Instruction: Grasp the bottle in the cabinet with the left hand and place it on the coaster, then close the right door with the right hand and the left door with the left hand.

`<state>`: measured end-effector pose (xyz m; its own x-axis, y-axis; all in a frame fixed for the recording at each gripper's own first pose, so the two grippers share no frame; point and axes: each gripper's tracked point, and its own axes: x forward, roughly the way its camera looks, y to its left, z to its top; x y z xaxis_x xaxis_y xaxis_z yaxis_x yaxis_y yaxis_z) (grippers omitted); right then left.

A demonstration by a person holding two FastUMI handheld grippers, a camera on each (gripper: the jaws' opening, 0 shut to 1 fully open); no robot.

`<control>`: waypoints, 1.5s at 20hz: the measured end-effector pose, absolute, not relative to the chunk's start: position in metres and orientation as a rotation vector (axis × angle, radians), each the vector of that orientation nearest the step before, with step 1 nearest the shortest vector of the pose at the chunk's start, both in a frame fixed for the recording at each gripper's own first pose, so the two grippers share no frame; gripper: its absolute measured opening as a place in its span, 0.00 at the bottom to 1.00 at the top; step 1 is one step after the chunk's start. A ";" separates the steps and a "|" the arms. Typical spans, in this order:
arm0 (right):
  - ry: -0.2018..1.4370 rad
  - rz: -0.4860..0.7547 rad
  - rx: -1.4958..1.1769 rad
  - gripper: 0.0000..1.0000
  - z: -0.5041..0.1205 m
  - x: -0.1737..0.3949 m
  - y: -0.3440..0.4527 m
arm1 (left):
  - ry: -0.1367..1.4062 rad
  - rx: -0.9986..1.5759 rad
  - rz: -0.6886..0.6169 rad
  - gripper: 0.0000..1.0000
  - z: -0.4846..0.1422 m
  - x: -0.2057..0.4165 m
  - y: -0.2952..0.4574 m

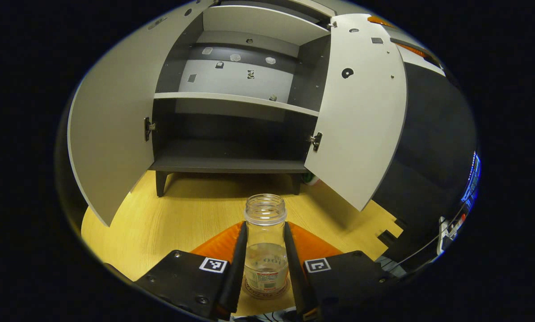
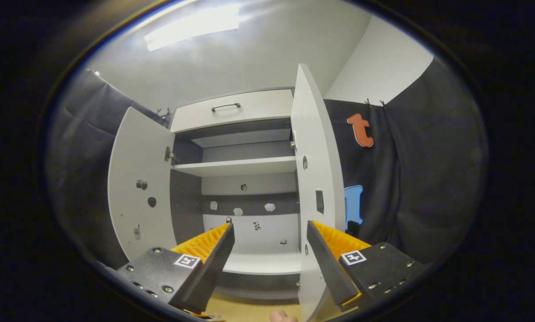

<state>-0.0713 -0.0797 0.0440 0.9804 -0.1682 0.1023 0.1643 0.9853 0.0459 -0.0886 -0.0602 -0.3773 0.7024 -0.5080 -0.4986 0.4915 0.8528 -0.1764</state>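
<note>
In the left gripper view, the left gripper (image 1: 264, 264) stands low over the yellow wooden tabletop (image 1: 160, 223) with the bottle (image 1: 265, 243) between its fingers (image 1: 237, 264); the bottle is clear, uncapped and upright, its long axis vertical, its open mouth rising above the fingertips; both fingers lie along its sides and appear to press on it, so the grip reads as clamped on the bottle, though a slight gap cannot be ruled out; the bottle's base sits on a round coaster (image 1: 249, 290) whose rim peeps out beneath it, so the placing looks done or all but done; beyond, the cabinet (image 1: 231, 134) stands with both shelves bare, its left door (image 1: 111, 125) and right door (image 1: 361, 112) swung wide toward the camera; the left door lies to the left of and beyond the fingers, well apart from them.

In the right gripper view, the right gripper (image 2: 271, 264) is raised and looks into the cabinet (image 2: 236, 165) from its right side; its fingers (image 2: 213, 264) are spread wide apart with nothing between them; the right door (image 2: 314, 179) shows nearly edge-on, standing just beyond the right-hand finger, its free edge pointing toward the camera; the left door (image 2: 137, 188) hangs open farther off on the other side; a drawer with a handle (image 2: 225, 106) sits above the shelves.

Judging from this, the next move should be to let go of the bottle; the right door then falls to the right gripper, which is much the nearer to it, and calls for a sideways push on its outer face toward the cabinet.
</note>
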 end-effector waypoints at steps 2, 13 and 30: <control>-0.103 -0.171 0.033 0.98 0.043 -0.072 -0.082 | 0.560 -0.024 -0.562 0.49 -0.382 -0.090 -0.066; -0.110 -0.180 0.021 0.98 0.043 -0.070 -0.091 | 0.600 -0.032 -0.557 0.61 -0.398 -0.112 -0.061; -0.119 -0.140 0.050 0.98 0.045 -0.068 -0.090 | 0.431 -0.041 -0.554 0.85 -0.285 -0.106 -0.069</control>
